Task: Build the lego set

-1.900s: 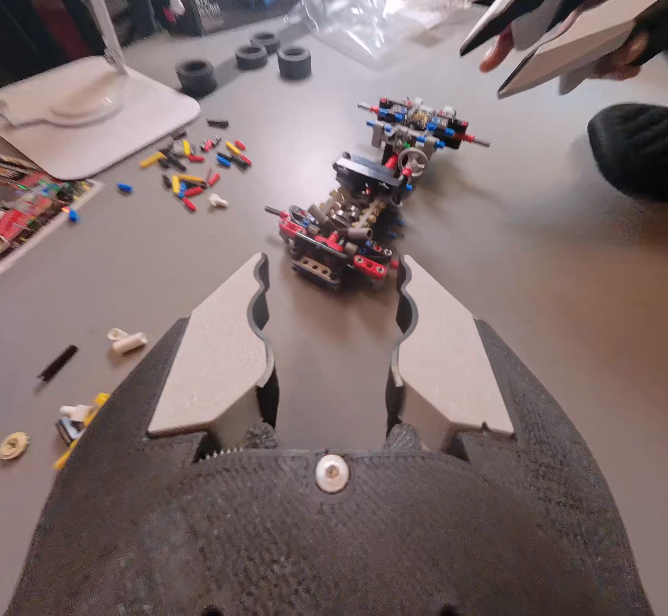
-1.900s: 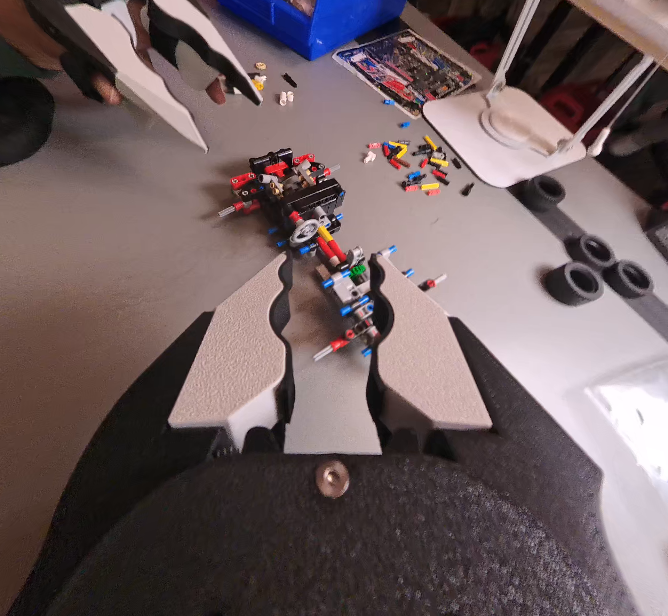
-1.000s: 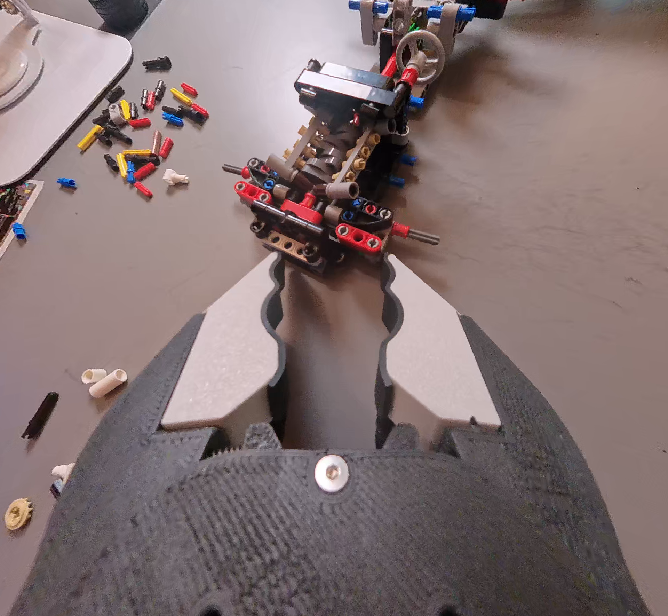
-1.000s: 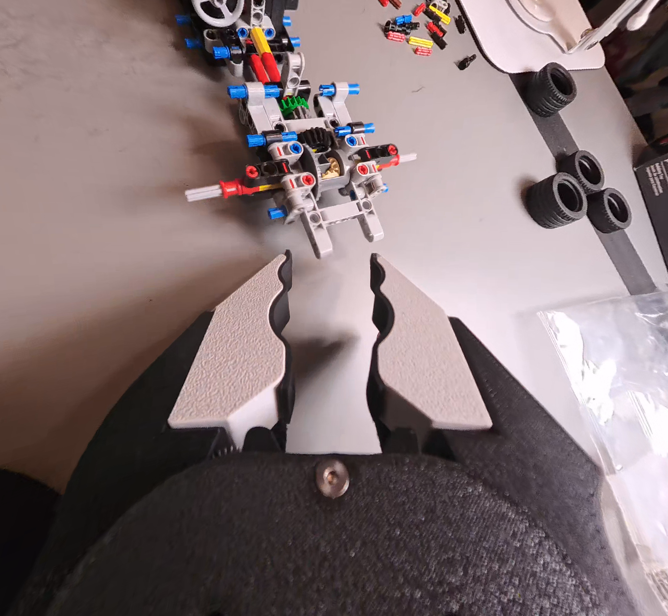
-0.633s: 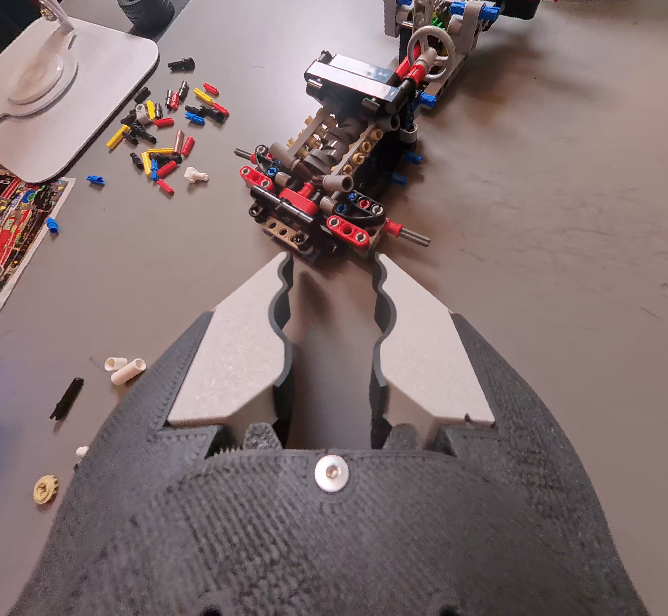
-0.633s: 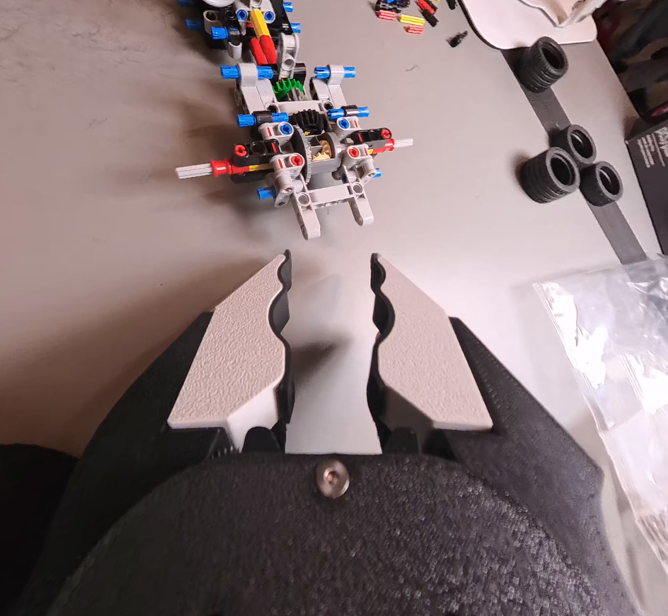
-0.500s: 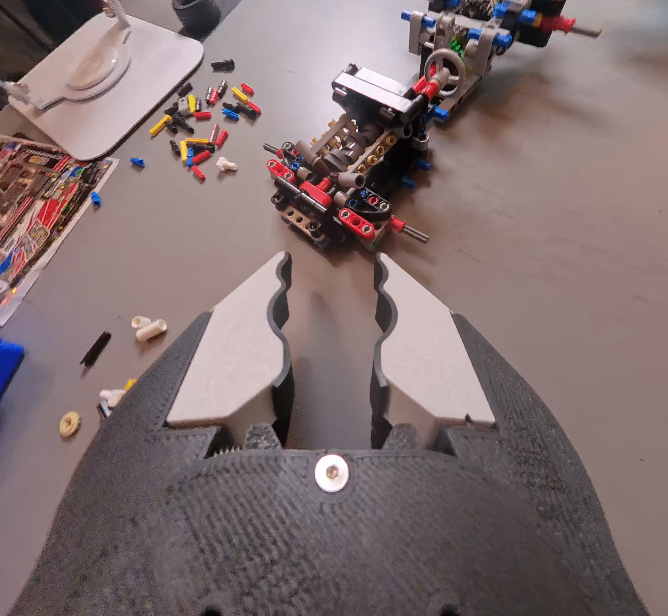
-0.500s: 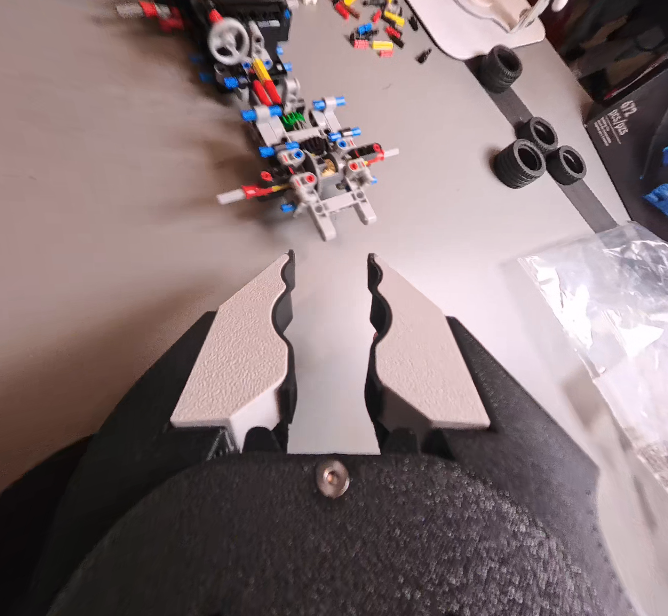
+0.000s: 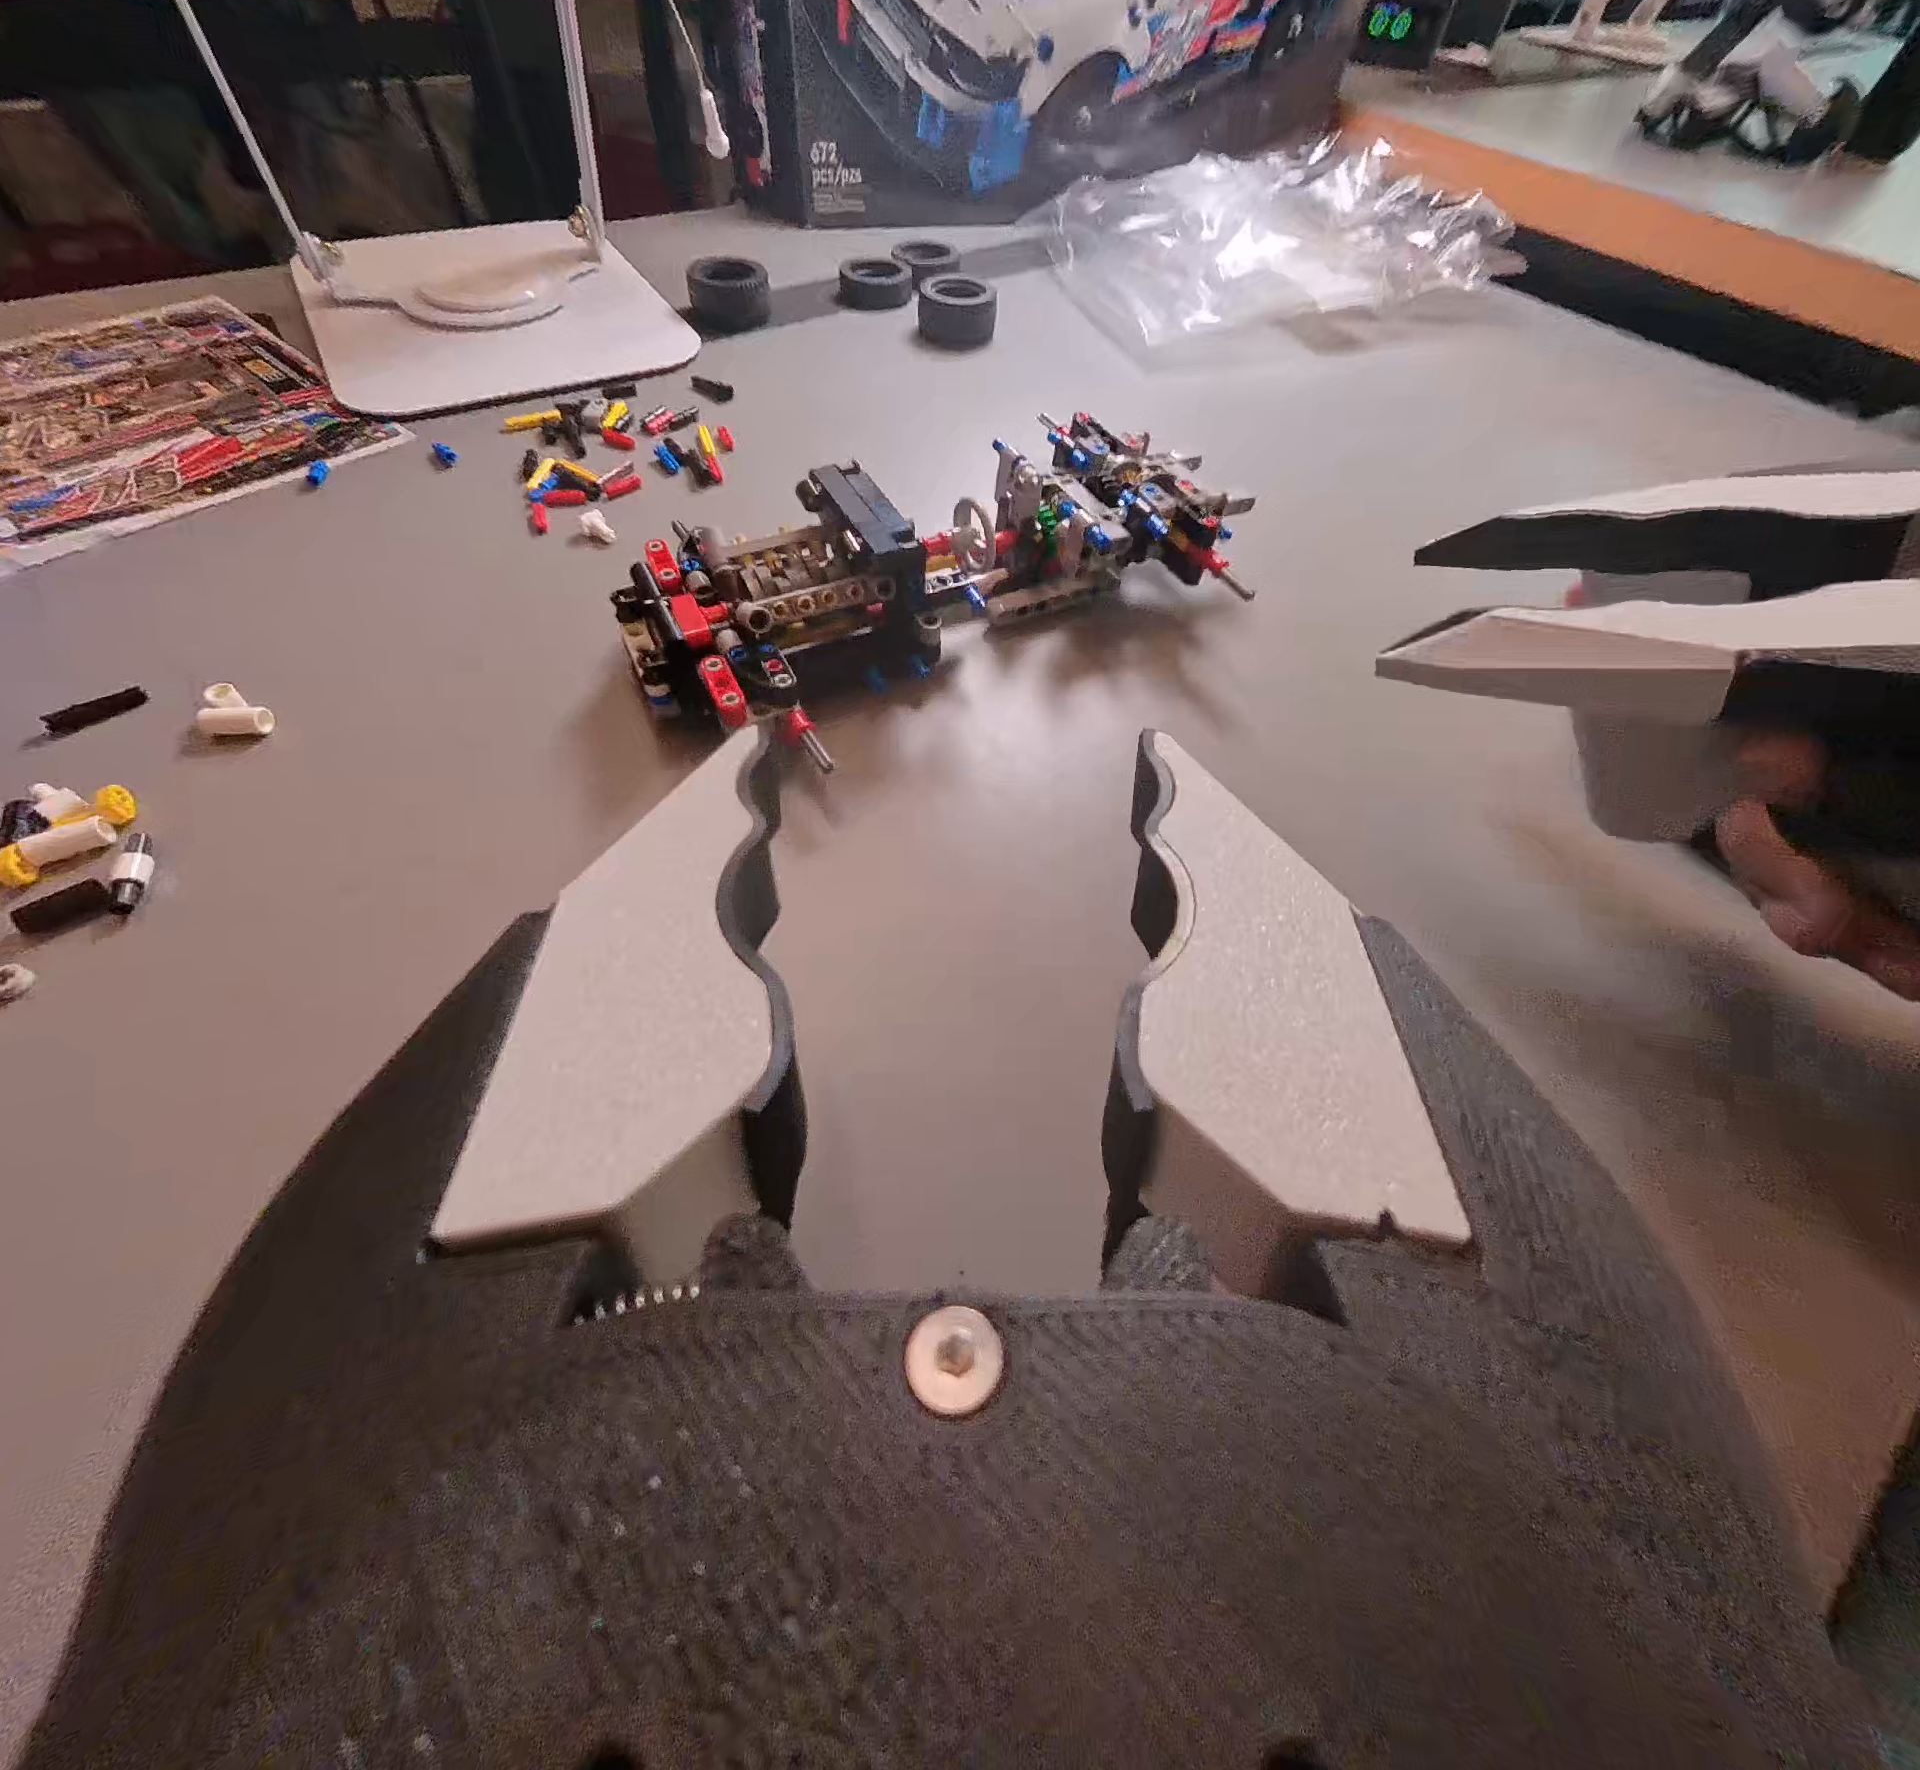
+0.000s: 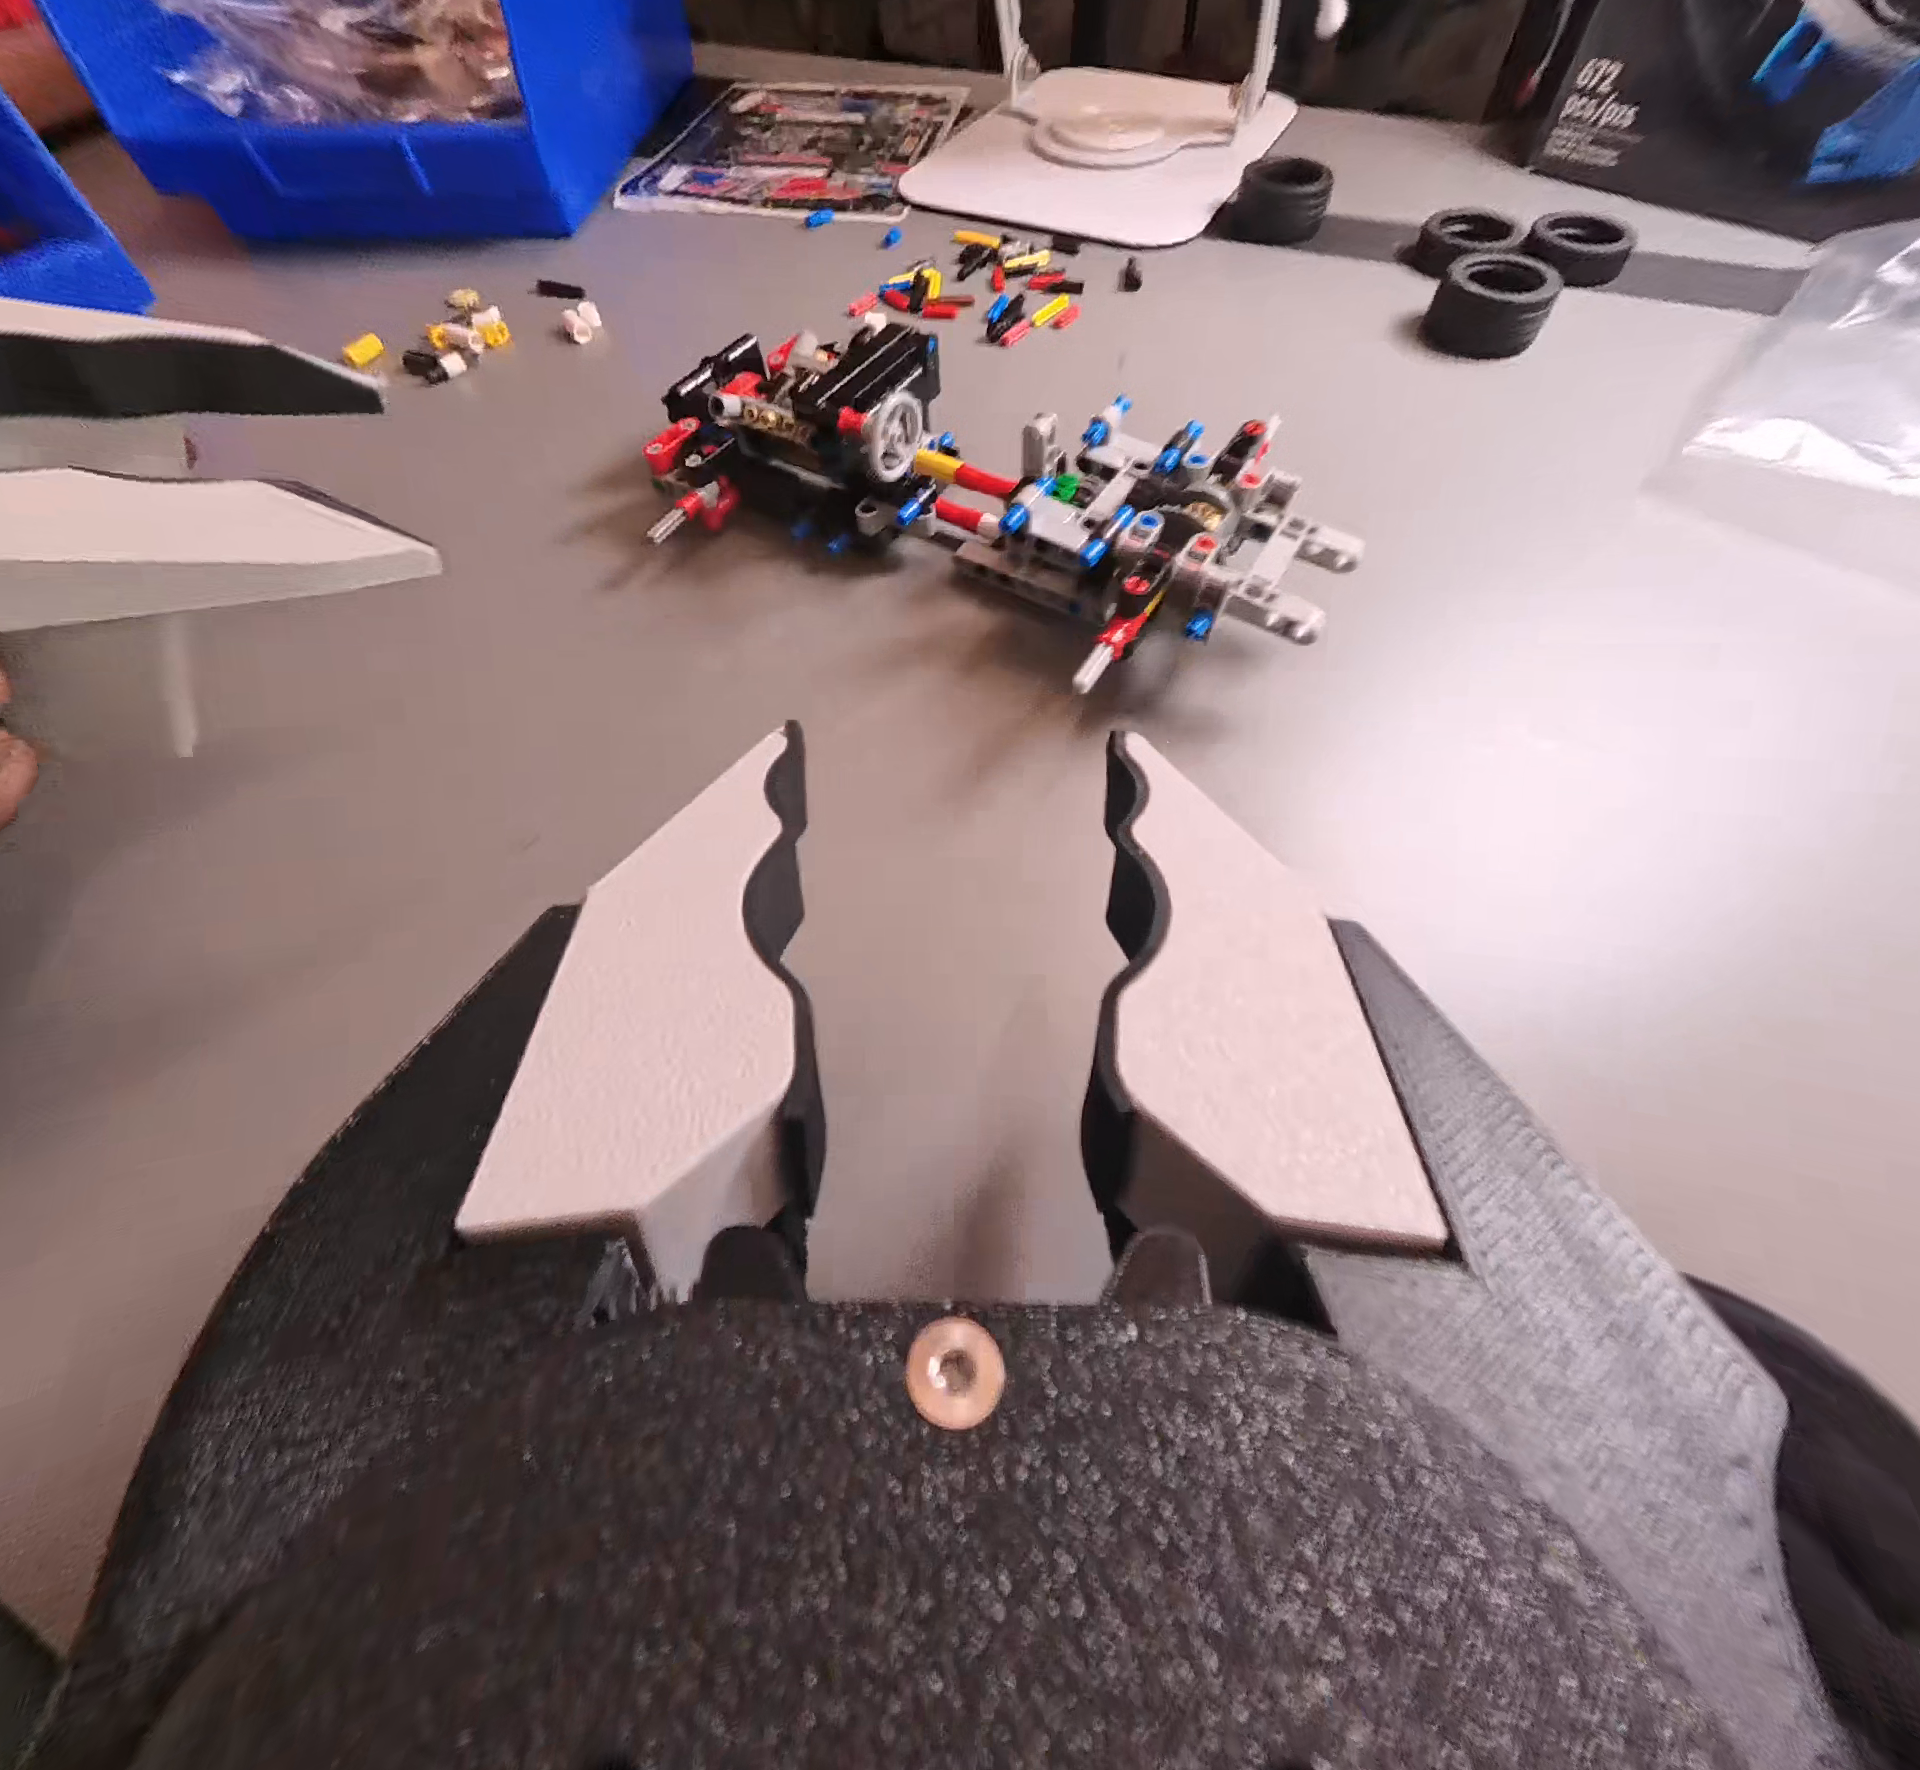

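Now both grippers, left (image 9: 951,764) & right (image 10: 951,754), have backed off the half-built lego chassis (image 9: 914,567) mid-table w/ fingers parted & empty, so prob. next pick comes from loose pins (image 9: 613,458)

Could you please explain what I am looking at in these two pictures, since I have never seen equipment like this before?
A person holds a two-finger gripper in each hand, and each gripper carries a camera that looks forward along its fingers. One picture comes from the left gripper, the other from the right gripper. Both are open and hold nothing. Each also shows at the edge of the other's view. On the grey table lies a half-built lego chassis. Behind it are scattered small pins, four black tyres, a white stand base, an instruction booklet, clear plastic bags and the set's box. The right view also shows a blue bin.
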`<state>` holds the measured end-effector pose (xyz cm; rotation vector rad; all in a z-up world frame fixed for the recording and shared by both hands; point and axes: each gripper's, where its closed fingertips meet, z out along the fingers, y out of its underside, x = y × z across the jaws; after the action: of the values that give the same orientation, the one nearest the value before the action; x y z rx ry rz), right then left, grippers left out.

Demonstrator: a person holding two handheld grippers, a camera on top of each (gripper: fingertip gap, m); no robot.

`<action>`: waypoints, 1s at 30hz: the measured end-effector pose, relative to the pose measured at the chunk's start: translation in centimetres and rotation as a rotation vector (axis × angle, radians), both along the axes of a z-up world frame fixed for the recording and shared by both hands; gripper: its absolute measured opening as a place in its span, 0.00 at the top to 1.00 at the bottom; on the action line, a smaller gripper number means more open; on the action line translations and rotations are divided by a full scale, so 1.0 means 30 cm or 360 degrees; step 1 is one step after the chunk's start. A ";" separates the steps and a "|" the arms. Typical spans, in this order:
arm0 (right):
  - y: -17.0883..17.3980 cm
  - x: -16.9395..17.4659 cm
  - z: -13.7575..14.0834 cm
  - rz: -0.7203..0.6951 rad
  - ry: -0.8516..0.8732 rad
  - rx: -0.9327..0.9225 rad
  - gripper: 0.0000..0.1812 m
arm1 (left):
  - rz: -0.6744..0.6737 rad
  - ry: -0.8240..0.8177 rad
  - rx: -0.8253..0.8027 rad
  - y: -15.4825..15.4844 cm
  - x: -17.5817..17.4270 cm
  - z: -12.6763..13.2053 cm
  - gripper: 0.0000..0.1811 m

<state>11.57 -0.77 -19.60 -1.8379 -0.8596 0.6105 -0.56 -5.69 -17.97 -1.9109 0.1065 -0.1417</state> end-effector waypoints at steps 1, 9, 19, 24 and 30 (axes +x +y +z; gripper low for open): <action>-0.010 -0.014 -0.019 0.0008 -0.0022 -0.0002 0.68 | 0.0008 0.0038 -0.0043 0.012 0.006 -0.027 0.59; -0.002 -0.032 -0.057 -0.0019 -0.0093 0.0007 0.65 | 0.0071 0.0056 -0.0177 0.045 -0.027 -0.119 0.54; 0.003 -0.027 -0.051 -0.0032 -0.0065 0.0009 0.66 | 0.0096 0.0087 -0.0208 0.059 -0.040 -0.130 0.54; 0.002 -0.029 -0.052 -0.0030 -0.0076 0.0015 0.66 | 0.0096 0.0079 -0.0195 0.059 -0.041 -0.125 0.55; 0.008 -0.030 -0.044 -0.0031 -0.0074 0.0047 0.67 | 0.0088 0.0083 -0.0171 0.061 -0.039 -0.119 0.57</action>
<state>10.67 -0.53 -20.93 -1.8379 -0.8761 0.5419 -1.72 -3.85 -21.53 -2.0235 0.0827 -0.0616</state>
